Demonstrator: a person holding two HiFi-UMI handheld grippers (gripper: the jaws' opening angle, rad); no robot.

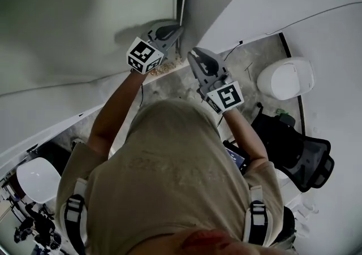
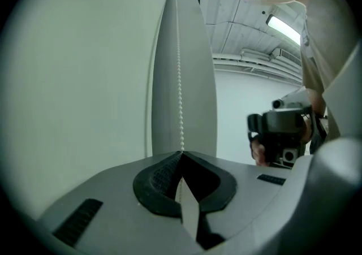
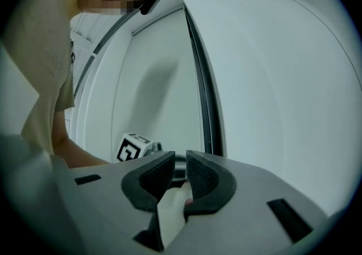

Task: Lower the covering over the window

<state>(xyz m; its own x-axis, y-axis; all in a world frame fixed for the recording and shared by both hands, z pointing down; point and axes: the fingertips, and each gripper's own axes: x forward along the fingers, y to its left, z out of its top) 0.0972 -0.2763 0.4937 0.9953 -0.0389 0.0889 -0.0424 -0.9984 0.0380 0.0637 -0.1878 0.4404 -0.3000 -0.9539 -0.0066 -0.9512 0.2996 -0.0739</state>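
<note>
We have the left gripper (image 2: 181, 155) with its fingers shut tight on the bead chain (image 2: 180, 78), which hangs by the dark window frame (image 3: 206, 95), beside what we take for the pale blind (image 2: 85, 78). Our right gripper (image 3: 180, 160) waits nearby, fingers slightly apart and empty. Next, we judge, comes a steady downward pull on the chain.
</note>
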